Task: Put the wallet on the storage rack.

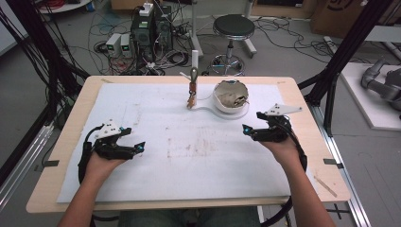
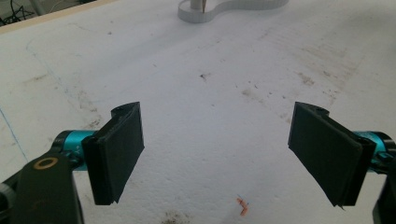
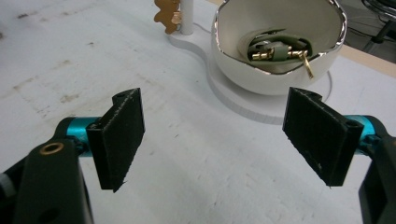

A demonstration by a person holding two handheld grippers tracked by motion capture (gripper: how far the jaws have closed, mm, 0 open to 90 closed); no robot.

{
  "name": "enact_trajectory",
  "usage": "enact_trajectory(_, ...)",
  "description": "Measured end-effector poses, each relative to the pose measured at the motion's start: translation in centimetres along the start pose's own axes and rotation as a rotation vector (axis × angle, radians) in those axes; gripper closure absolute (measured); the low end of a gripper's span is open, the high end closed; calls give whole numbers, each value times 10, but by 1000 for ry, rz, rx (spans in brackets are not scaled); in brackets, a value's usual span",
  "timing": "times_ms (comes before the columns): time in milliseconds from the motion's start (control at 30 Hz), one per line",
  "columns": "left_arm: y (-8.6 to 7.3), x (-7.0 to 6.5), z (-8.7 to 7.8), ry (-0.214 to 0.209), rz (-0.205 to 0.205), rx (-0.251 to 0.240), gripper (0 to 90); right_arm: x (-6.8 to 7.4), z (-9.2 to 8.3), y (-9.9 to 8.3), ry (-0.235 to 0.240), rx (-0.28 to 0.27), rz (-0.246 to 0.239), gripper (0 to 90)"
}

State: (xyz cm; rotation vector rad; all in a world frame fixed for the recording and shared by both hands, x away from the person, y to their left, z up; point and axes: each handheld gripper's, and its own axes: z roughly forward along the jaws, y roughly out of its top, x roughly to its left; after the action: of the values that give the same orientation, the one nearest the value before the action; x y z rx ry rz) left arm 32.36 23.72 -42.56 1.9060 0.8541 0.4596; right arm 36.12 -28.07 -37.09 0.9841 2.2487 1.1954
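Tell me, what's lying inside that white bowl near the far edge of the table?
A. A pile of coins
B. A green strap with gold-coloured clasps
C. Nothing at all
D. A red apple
B: the right gripper view looks into the white bowl and shows a coiled green strap with gold-coloured metal fittings resting inside it.

No readable text, label, brand, number or sign anywhere; dark print on the cardboard box (image 1: 338, 14) at the far right too cut off and blurred to make out
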Motion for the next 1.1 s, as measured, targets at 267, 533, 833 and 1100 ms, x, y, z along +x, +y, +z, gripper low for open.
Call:
enact_trajectory(267, -1, -2, 2, -8, 8, 4, 182, 3, -7, -31, 11, -50, 35, 212)
enact_trajectory(533, -1, -4, 4, -14, 5, 1, 181, 3, -12, -56, -2, -100, 79, 197)
enact_trajectory(833, -2, -6, 7, -17, 12, 6, 181, 2, -5, -64, -6, -72, 83, 196)
enact_trajectory(1100, -2, -7, 10, -24, 19, 10, 181, 2, -2, -64, 2, -62, 73, 196)
